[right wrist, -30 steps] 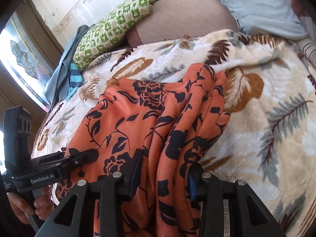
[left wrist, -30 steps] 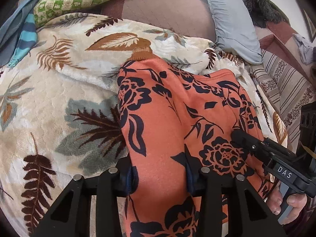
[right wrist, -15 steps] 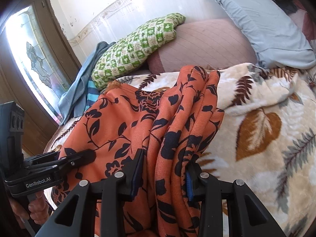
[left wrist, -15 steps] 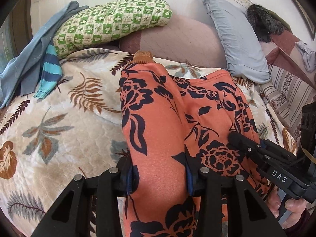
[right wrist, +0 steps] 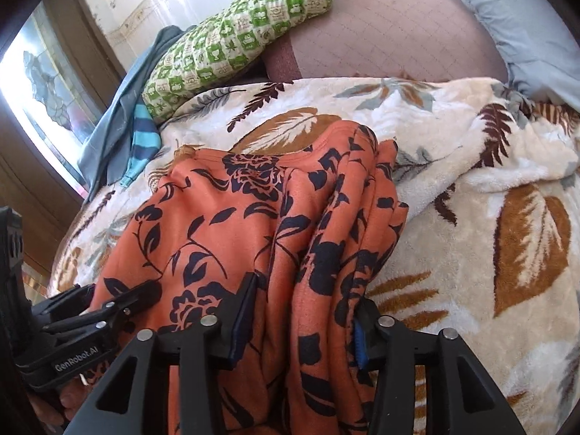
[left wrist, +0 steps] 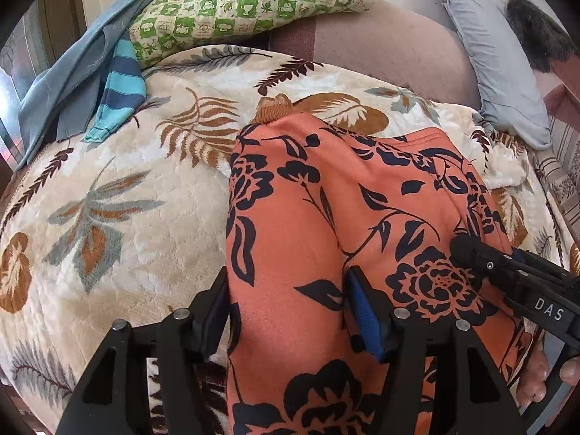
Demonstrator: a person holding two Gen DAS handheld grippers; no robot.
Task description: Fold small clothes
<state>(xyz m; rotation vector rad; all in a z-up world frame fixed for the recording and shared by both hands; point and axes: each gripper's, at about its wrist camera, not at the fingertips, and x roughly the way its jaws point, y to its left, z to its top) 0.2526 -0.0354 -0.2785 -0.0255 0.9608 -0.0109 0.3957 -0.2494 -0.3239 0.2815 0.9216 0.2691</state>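
An orange garment with a dark flower print [left wrist: 326, 217] [right wrist: 235, 224] lies spread on the leaf-patterned blanket [left wrist: 127, 199] [right wrist: 471, 253], its brown cuff toward the pillows. My left gripper [left wrist: 288, 301] straddles the near left part of the cloth; its jaws are opening and the pads stand just off the fabric between them. My right gripper [right wrist: 304, 311] straddles the bunched right folds, jaws also opening, cloth loose between them. Each gripper shows in the other's view: the right gripper [left wrist: 471, 257] and the left gripper [right wrist: 137, 293] rest on the garment.
A green checked pillow [left wrist: 253, 0], a brown cushion [left wrist: 391, 47] and a grey pillow [left wrist: 489, 54] line the back. A blue-grey cloth with a striped sleeve [left wrist: 119, 83] lies at the far left. A person's fingers [left wrist: 533, 380] hold the right gripper's handle.
Both grippers moved forward and lowered the garment onto the blanket. Both pairs of jaws have widened and no longer pinch the cloth.
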